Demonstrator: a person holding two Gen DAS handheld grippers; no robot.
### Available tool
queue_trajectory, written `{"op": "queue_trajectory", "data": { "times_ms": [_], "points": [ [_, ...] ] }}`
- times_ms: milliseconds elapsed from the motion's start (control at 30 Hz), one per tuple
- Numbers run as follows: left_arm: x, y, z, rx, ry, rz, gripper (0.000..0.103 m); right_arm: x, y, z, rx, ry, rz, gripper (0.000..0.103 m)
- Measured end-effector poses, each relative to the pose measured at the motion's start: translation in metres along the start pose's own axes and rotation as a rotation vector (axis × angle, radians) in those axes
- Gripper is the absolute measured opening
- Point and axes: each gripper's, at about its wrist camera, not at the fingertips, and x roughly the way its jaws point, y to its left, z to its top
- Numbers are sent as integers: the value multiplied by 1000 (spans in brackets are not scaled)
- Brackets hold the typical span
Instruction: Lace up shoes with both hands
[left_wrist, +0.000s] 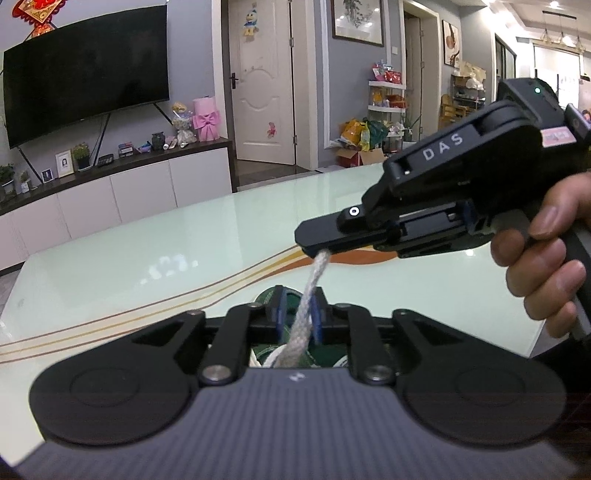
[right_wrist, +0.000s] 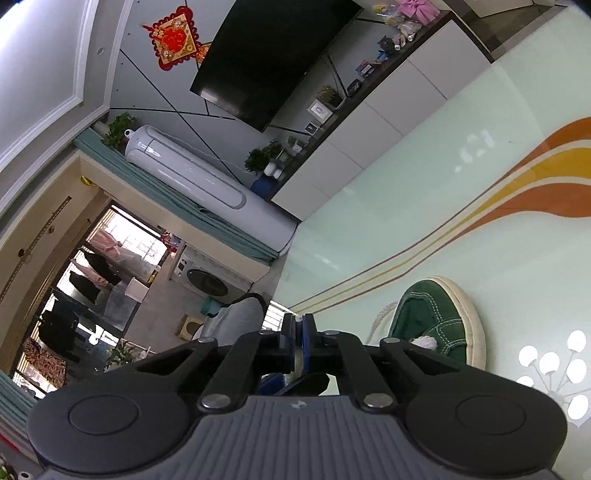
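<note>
Green suede: your shoe (left_wrist: 291, 295) barely shows in the left wrist view, a sliver past the claw tips and more under the linkage.
Lace: the pale woven lace (left_wrist: 308, 295) rises from the shoe, passes between your left gripper's blue pads, and runs up to the tip of your right gripper (left_wrist: 317, 253).
Left gripper (left_wrist: 295, 314): pads stand narrow with the lace threaded between them; you cannot tell whether they pinch it or only flank it.
Right gripper, seen from the left: tip closed over the lace end, your right hand (left_wrist: 546, 258) wrapped on its handle above the table (left_wrist: 147, 251).
Table: glossy pale green glass with orange and yellow curved stripes.

Right wrist view, shoe (right_wrist: 432, 321): green toe with white stitching and cream sole, lying on the glass table (right_wrist: 406, 184), just beside and right of the claw tips.
Right gripper (right_wrist: 300, 332): blue pads pressed together; the lace itself is hidden here.
Lace loop: a faint pale loop lies on the glass at the shoe's left.
</note>
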Motion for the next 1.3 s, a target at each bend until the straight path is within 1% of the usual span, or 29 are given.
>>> {"op": "queue_trajectory", "data": {
  "times_ms": [33, 100, 167, 200, 333, 500, 567, 633, 700, 767, 800, 933, 967, 1067, 1100, 1133, 1200, 1233, 1267, 1300],
  "points": [
    [-1, 0, 0, -1, -6, 5, 31, 0, 0, 0, 2, 0, -1, 4],
    [-2, 0, 1, -3, -14, 10, 34, 1, -1, -1, 3, 0, -2, 4],
    [-3, 2, 1, -11, -26, 16, 40, 1, -2, -1, 2, 1, -2, 4],
    [-4, 2, 2, -15, -32, 18, 45, 1, -2, -2, 2, 1, -1, 4],
    [-3, 2, 1, -14, -28, 14, 46, 4, -3, -4, 15, 4, 10, 4],
    [-1, -3, 1, -19, -24, -26, 46, 7, -2, -6, 12, 18, 11, 4],
    [-1, -5, 1, -20, -25, -35, 43, 8, -2, -7, 13, 24, 10, 4],
    [-1, -6, 0, -19, -27, -42, 37, 8, -2, -7, 13, 25, 9, 4],
    [-2, -7, 1, -25, -32, -47, 33, 7, -2, -7, 14, 21, 11, 4],
    [-3, -5, 1, -34, -37, -41, 24, 5, -2, -6, 15, 14, 11, 4],
    [-3, -4, 1, -41, -37, -43, 18, 5, -3, -5, 15, 12, 11, 4],
    [-1, -2, 0, -39, -28, -46, 8, 6, -4, -6, 20, 18, 13, 4],
    [0, -2, -1, -32, -24, -41, 8, 7, -3, -6, 16, 20, 10, 6],
    [1, -1, -1, -29, -15, -39, 6, 3, 2, 1, -19, 31, -20, 27],
    [2, -1, -2, -20, -8, -33, 6, 0, 5, 3, -42, 31, -34, 37],
    [3, -1, -2, -9, -1, -26, 6, -2, 8, 4, -79, 33, -56, 39],
    [5, -3, -3, 14, 14, -15, 6, -10, 31, 4, -302, 63, -172, 40],
    [6, -5, -3, 27, 22, -13, 6, -13, 40, 3, -397, 76, -222, 44],
    [8, -7, -3, 39, 28, -14, 6, -13, 42, 0, -430, 81, -241, 45],
    [9, -9, -3, 50, 38, -22, 6, -11, 53, -12, -585, 103, -332, 47]
  ]
}}
